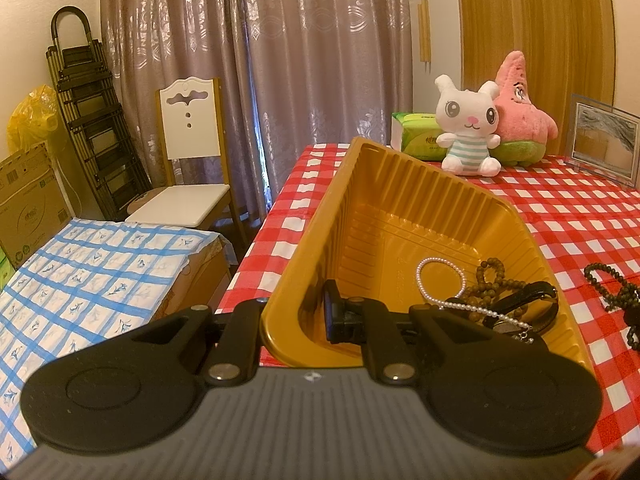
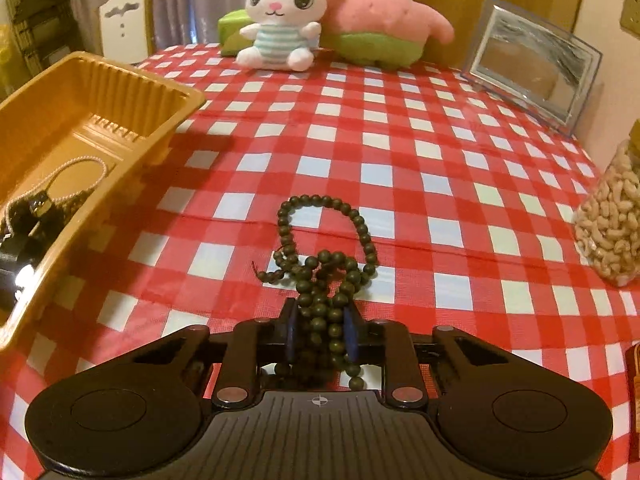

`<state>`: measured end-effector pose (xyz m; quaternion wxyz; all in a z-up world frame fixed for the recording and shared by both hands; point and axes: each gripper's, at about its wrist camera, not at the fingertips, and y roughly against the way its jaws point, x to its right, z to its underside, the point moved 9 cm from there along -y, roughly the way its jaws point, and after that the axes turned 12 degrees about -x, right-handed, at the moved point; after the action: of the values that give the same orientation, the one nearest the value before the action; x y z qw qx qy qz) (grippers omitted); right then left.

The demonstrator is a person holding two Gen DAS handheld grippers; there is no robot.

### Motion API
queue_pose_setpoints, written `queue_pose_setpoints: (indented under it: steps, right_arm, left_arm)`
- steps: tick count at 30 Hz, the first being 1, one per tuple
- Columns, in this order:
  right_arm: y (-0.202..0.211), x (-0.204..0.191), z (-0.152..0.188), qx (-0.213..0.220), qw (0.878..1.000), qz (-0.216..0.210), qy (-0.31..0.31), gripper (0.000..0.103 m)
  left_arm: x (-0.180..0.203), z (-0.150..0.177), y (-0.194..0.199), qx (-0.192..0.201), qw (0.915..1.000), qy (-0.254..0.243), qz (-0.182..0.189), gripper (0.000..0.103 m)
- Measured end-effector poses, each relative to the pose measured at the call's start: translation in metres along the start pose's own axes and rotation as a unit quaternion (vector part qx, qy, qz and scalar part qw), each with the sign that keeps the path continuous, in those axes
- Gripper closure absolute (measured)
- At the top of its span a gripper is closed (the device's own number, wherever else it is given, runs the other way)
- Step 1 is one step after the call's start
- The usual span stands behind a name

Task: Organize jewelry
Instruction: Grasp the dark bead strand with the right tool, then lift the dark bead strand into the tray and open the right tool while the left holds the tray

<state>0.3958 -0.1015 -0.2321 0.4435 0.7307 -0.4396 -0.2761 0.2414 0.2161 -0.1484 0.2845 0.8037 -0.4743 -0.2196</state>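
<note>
A gold plastic tray (image 1: pixel 400 184) stands on the red-checked tablecloth (image 2: pixel 400 152). Inside it lie a pearl strand (image 1: pixel 440 280), brown beads (image 1: pixel 490 276) and a black watch (image 1: pixel 532 304). My left gripper (image 1: pixel 292 320) is shut on the tray's near wall, one finger inside and one outside. A string of dark green beads (image 2: pixel 324 240) lies bunched on the cloth to the right of the tray (image 2: pixel 100 92). My right gripper (image 2: pixel 322 332) is shut on the near clump of this string, with beads pressed between its blue pads. The far loop of the string still rests on the cloth.
A white rabbit plush (image 2: pixel 280 20), a pink star plush (image 2: pixel 384 16) and a green tissue pack (image 1: pixel 416 136) stand at the table's far side. A framed mirror (image 2: pixel 528 68) and a jar of nuts (image 2: pixel 612 216) are on the right. A chair (image 1: pixel 188 152) stands left of the table.
</note>
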Motion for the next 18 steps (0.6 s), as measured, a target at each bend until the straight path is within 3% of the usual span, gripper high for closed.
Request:
queue_pose_setpoints:
  steps: [3,6,13,18]
  right_arm:
    - [-0.001,-0.002,-0.001,0.004,1.000,0.004,0.004,0.079]
    - [0.000,-0.003,0.000,0.003,1.000,-0.003,0.005,0.087]
    - [0.002,-0.006,0.001,0.003,1.000,-0.014,0.002,0.088]
    - [0.027,-0.007,-0.006,0.032,0.999,-0.038,-0.012,0.088]
  left_arm:
    - [-0.001,0.000,0.000,0.000,1.0000,0.000,0.000,0.091]
    - [-0.001,0.001,-0.001,0.001,1.0000,-0.001,0.000,0.091]
    - [0.000,-0.001,0.000,0.003,1.0000,-0.004,0.000,0.092]
    - [0.001,-0.002,0.002,0.005,1.0000,-0.006,0.001,0.092]
